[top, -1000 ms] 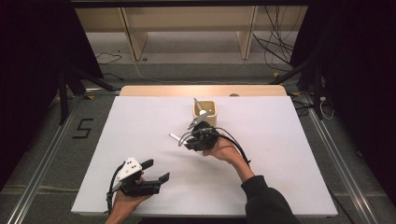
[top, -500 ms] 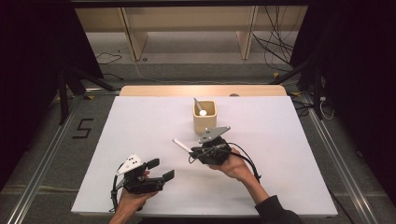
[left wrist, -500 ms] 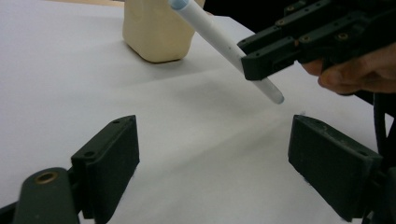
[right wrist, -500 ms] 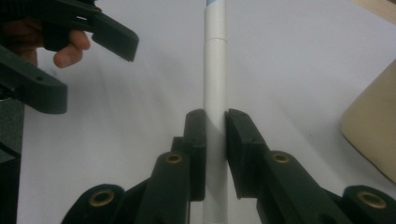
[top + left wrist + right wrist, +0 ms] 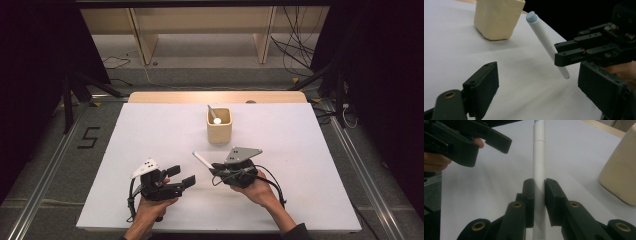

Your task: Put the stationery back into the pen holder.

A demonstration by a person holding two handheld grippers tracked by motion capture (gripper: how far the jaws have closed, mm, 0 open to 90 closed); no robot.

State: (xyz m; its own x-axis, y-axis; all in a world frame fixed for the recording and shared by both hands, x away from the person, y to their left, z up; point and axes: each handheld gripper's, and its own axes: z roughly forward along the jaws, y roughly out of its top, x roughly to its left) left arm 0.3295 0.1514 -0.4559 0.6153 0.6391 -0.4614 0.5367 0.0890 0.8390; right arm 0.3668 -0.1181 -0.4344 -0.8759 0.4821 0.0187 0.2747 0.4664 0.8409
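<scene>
My right gripper is clamped on the white pen, held low over the table, pen tilted up-left, near the beige cup. My left gripper points right toward it, jaws apart, nothing between.

Left hand-held gripper agape, right hand-held gripper clamped.

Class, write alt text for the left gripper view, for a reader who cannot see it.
The right tongs hold a white pen tilted above a white table, gripped near its lower end. The left tongs stand open in front of it, and a cream cup stands behind.
</scene>
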